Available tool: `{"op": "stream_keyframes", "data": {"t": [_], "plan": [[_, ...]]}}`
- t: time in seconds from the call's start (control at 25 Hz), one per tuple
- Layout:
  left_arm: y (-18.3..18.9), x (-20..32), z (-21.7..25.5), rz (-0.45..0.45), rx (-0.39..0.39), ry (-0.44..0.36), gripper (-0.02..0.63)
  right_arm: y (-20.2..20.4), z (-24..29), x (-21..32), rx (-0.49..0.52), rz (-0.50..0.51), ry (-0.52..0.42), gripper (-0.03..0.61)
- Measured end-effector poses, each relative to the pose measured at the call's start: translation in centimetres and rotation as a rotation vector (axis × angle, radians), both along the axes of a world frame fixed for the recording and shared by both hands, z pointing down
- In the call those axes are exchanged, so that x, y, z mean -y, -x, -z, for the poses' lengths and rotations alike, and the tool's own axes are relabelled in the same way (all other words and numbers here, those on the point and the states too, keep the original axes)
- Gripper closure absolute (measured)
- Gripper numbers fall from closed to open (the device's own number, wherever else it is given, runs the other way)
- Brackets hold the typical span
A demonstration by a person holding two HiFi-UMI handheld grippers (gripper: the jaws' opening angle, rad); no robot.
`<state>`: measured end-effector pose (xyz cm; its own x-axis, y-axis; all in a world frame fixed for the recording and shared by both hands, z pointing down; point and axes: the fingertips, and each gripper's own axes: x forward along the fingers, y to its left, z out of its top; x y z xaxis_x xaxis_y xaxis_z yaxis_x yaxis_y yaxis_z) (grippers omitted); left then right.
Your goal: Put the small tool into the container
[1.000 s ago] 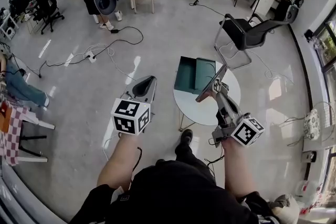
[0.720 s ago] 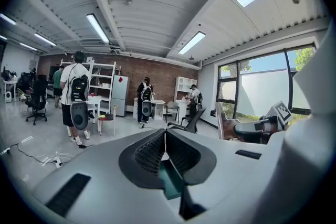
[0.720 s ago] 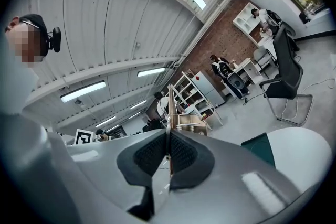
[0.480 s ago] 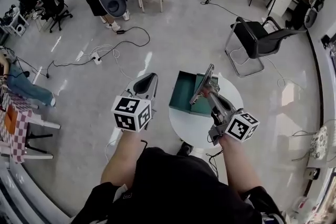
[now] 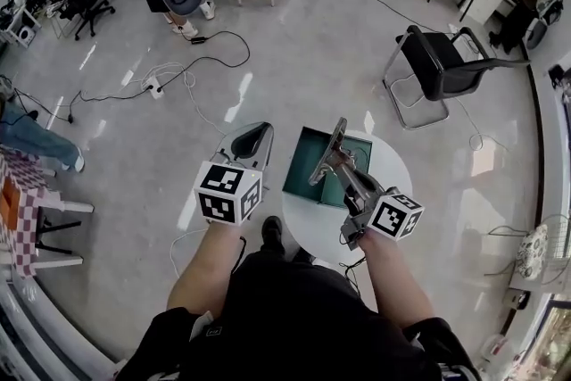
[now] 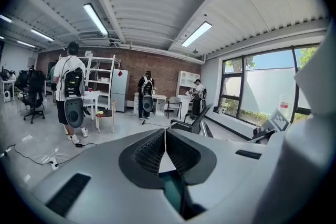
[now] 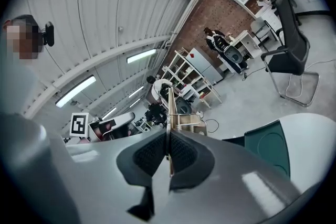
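The round white desk [image 5: 391, 167] stands just in front of the person. On its far left part sits a dark green, open-topped rectangular container [image 5: 306, 158], which shows no contents where its floor is visible.

The right gripper [image 5: 331, 159] hangs over this container. Its fingers are clamped on a small flat tool of grey metal with a tan block [image 5: 338, 136]. In the right gripper view the tool [image 7: 178, 122] is seen edge-on, sticking out past the pinched fingers of the right gripper [image 7: 168, 140], with the container [image 7: 273, 147] low and to the right.

The tool is above the box's right half and not yet inside. Its long axis runs away from the person and tilts across the opening. The drop is therefore probably down and slightly left.

The left gripper [image 5: 257, 134] floats beside the desk's left edge. Its fingers are together on nothing [image 6: 165, 136], so the right hand is the nearer one.
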<state>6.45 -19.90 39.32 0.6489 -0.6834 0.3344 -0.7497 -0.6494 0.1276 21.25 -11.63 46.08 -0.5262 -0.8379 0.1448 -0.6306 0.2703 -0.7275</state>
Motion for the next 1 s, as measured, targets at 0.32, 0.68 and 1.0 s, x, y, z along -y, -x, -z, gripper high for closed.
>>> {"op": "stream_keyframes", "data": {"t": [0.32, 0.68, 1.0], "plan": [[-0.4, 1.6, -4.4, -0.024, -0.009, 0.096, 0.601, 1.6, -7.3, 2.7, -0.03, 0.037, 0.194, 0.565], [1.7, 2.8, -7.8, 0.013, -0.018, 0.169, 0.601, 1.6, -17.5, 4.8, -0.01, 0.018, 0.488, 0.565], [3.8, 3.9, -9.3, 0.029, -0.012, 0.199, 0.601, 2.4, -23.8, 6.3, -0.164, 0.002, 0.657, 0.565]]}}
